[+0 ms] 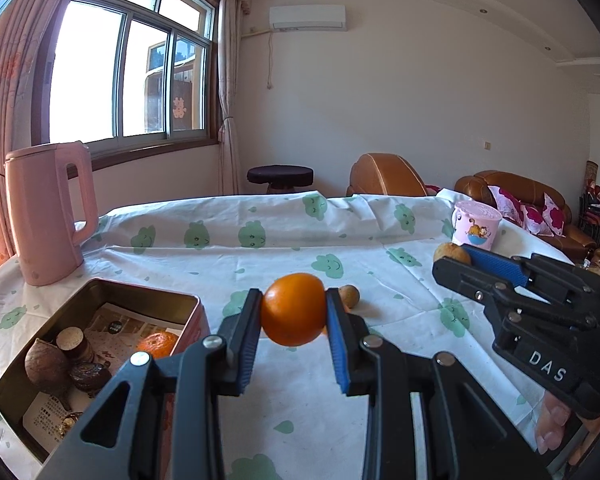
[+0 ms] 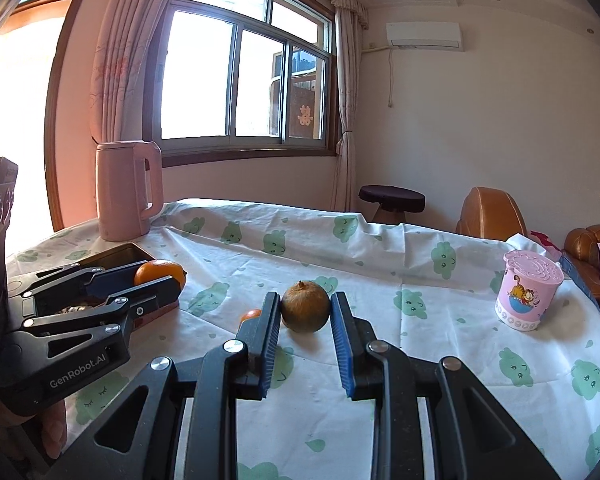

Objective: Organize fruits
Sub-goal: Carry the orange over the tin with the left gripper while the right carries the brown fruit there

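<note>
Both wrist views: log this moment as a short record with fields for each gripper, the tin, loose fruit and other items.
left gripper: shut on an orange, held above the cloth
right gripper: shut on a brown fruit
tin: open, holds another orange and brown items on paper
loose fruit: small brown one on the tablecloth
other items: pink kettle, pink cup
</note>
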Demonstrator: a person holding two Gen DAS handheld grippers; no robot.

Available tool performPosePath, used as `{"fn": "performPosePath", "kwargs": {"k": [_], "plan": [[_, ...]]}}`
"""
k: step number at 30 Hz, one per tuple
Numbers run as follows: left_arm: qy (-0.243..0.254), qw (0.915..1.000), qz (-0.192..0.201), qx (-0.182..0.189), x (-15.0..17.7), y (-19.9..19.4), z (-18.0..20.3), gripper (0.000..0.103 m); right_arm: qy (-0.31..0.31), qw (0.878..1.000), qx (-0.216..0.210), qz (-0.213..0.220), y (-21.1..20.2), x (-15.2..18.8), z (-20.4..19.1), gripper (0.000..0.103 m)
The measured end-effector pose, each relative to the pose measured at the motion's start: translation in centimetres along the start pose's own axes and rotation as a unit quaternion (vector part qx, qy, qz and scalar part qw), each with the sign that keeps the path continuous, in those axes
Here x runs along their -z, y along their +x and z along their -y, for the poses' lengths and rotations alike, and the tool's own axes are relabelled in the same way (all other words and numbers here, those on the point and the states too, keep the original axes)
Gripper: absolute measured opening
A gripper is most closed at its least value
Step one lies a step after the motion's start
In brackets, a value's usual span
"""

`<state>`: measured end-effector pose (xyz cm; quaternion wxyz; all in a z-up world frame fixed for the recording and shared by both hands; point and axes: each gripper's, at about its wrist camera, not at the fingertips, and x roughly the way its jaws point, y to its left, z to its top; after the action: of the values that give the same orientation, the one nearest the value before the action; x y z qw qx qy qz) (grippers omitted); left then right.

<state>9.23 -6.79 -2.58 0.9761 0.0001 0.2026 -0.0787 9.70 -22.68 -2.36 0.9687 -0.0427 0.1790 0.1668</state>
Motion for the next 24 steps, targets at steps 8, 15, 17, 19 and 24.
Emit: {"fn": "performPosePath", "kwargs": {"k": [8,15,17,19,24], "plan": [[-0.014,0.9998,0.004,-0.011,0.1,-1.0,-2.3,0.033,-0.015,1.000,-0.026,-0.009,1.2,0.0,-3.0,0.028],[-0.026,0.9994,0.002,-0.022,0.4,-1.6,-4.0,0.033,-0.029,0.999,-0.042,-0.008,1.8,-0.7,-5.0,0.028],[-0.028,0.9993,0.002,-0.024,0.4,-1.8,-4.3,0.033,-0.034,0.998,-0.046,-0.006,1.9,-0.9,-5.5,0.028],[-0.030,0.9992,0.005,-0.027,0.4,-2.1,-4.6,0.033,-0.037,0.998,-0.051,-0.005,2.0,-1.1,-6.0,0.028],[-0.035,0.9987,0.012,-0.035,0.2,-2.9,-5.5,0.033,-0.046,0.997,-0.060,-0.005,2.3,-1.6,-7.3,0.028]]}}
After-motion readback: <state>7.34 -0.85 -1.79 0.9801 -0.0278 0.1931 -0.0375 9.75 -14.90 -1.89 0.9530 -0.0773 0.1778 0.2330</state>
